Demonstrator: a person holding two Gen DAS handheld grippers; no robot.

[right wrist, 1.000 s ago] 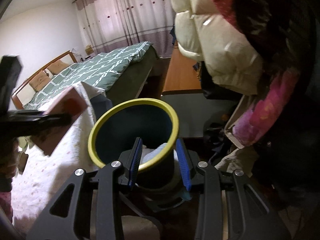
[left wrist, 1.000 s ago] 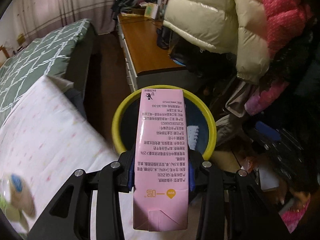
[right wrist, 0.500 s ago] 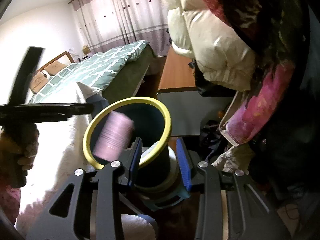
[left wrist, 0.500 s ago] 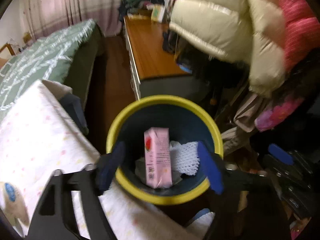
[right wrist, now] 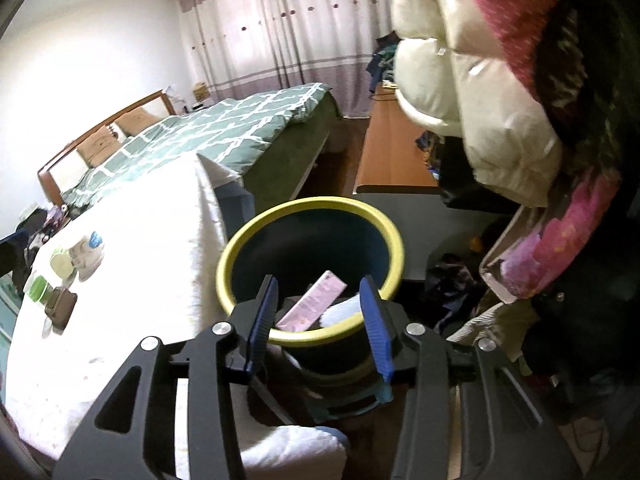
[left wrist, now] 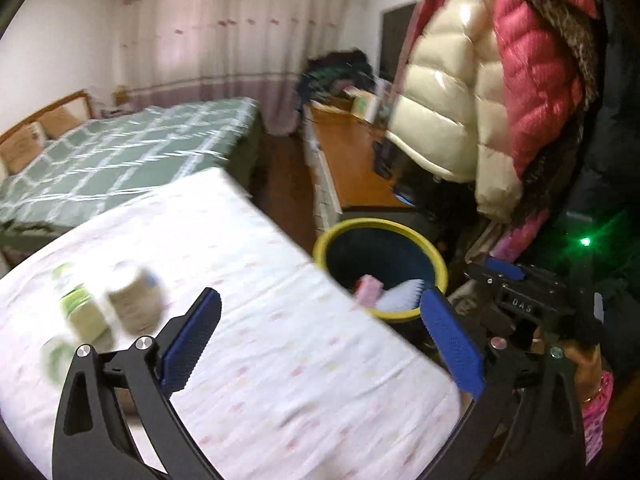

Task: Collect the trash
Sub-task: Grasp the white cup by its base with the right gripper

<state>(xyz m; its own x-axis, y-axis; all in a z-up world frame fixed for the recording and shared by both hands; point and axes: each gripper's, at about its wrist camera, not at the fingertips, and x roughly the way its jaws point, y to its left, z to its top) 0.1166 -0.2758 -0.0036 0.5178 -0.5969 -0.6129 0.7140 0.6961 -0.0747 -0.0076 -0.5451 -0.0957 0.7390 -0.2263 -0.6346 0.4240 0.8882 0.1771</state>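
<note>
Several blurred bottles and jars (left wrist: 108, 316) stand at the left on a table (left wrist: 280, 360) covered in a pale patterned cloth. The left gripper (left wrist: 320, 344) hovers over this table, fingers spread wide apart and empty. Just beside the table's right edge sits a dark bin with a yellow rim (right wrist: 310, 268); a pink carton (right wrist: 312, 306) lies tilted inside it against white foam netting (right wrist: 344, 312). The right gripper (right wrist: 320, 324) has its fingers apart, straddling the bin's near rim.
</note>
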